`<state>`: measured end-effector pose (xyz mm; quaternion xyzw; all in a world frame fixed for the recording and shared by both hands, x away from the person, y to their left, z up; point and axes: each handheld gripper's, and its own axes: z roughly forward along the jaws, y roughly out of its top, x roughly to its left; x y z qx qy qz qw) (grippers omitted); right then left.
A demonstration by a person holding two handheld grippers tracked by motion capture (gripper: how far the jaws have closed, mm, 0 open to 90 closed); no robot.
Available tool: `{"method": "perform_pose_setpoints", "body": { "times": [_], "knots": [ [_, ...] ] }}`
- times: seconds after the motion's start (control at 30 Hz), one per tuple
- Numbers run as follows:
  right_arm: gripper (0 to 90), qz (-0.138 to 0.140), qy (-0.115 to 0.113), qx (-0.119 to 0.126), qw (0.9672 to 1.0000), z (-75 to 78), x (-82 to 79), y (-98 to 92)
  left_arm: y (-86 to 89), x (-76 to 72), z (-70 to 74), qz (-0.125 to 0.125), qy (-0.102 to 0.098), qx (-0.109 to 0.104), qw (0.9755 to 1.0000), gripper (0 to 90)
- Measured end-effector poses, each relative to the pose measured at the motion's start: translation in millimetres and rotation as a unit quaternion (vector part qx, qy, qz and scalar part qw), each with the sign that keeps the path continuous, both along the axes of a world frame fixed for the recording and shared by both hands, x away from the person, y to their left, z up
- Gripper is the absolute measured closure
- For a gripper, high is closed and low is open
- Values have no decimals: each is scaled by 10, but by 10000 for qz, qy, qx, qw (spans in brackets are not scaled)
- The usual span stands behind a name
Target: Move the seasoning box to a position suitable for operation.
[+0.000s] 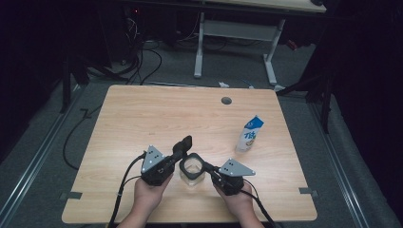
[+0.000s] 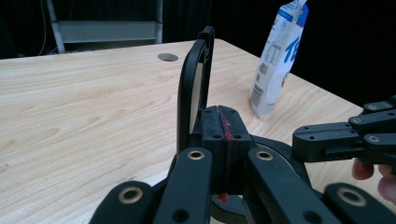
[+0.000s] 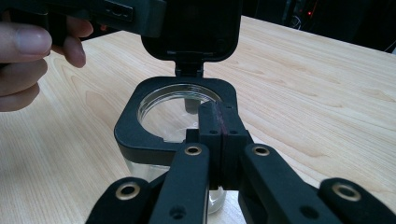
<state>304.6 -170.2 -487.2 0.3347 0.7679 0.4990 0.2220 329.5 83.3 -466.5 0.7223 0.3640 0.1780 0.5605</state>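
Note:
A clear glass jar [image 1: 192, 168] with a square black rim [image 3: 135, 126] stands near the table's front edge between my two grippers. Its hinged black lid [image 3: 196, 28] stands raised. My left gripper [image 1: 184, 144] is shut with nothing between its pads. In the left gripper view the lid [image 2: 192, 93] rises on edge just left of the left gripper's [image 2: 222, 123] closed tips. My right gripper [image 1: 207, 166] is shut too. In the right gripper view the right gripper's [image 3: 219, 122] tips rest at the near side of the rim, over the jar's mouth [image 3: 177, 109].
A blue-and-white milk carton [image 1: 249, 134] stands upright to the right of the jar, also seen as the carton [image 2: 278, 60] in the left gripper view. A round cable hole [image 1: 226, 100] sits near the table's far edge. Beyond the table [image 1: 142, 114] are floor cables and another desk's legs.

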Motion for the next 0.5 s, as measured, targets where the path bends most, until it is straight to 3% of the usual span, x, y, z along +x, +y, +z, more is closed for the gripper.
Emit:
{"method": "perform_pose_setpoints", "body": {
  "times": [0.5],
  "knots": [
    [900, 21, -12, 39, 10000, -10, -8, -15, 36, 49, -54, 173, 118, -17, 9998, 899]
  ]
}}
